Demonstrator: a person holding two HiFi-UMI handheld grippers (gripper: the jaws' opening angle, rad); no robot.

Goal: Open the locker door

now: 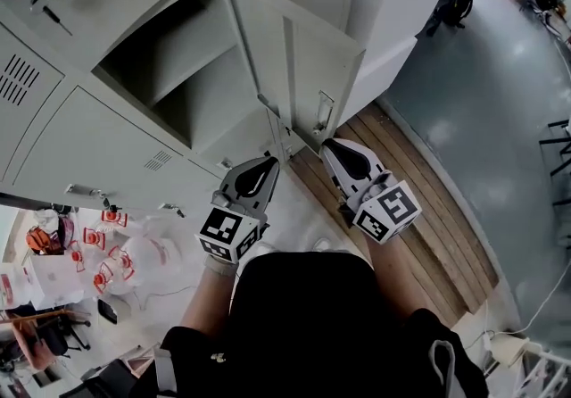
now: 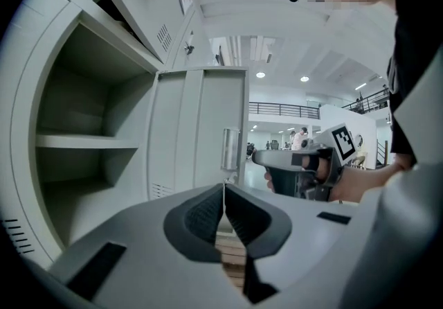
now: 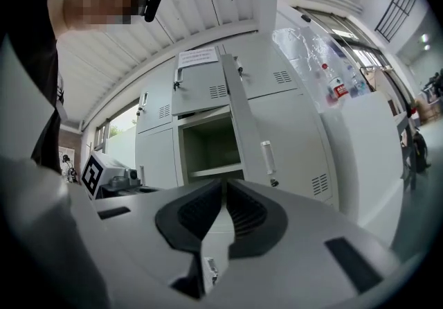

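Note:
The grey locker door (image 1: 299, 66) stands swung open, edge toward me, with its silver handle (image 1: 324, 111) on the outer face. Behind it the open compartment (image 1: 183, 75) shows one shelf and nothing on it. My left gripper (image 1: 270, 162) hangs just below the door's lower edge, jaws shut and empty. My right gripper (image 1: 329, 146) sits beside it under the handle, also shut on nothing. In the left gripper view the door (image 2: 197, 127) and handle (image 2: 230, 148) rise past the closed left gripper (image 2: 223, 188). In the right gripper view the door (image 3: 242, 134) is seen edge-on beyond the closed right gripper (image 3: 223, 186).
Shut lockers surround the open one; one at upper left has a key (image 1: 49, 11) in its lock. A white cabinet (image 1: 401, 4) stands right of the lockers. A wooden floor strip (image 1: 419, 209) runs below. Bags and clutter (image 1: 98, 258) lie at lower left.

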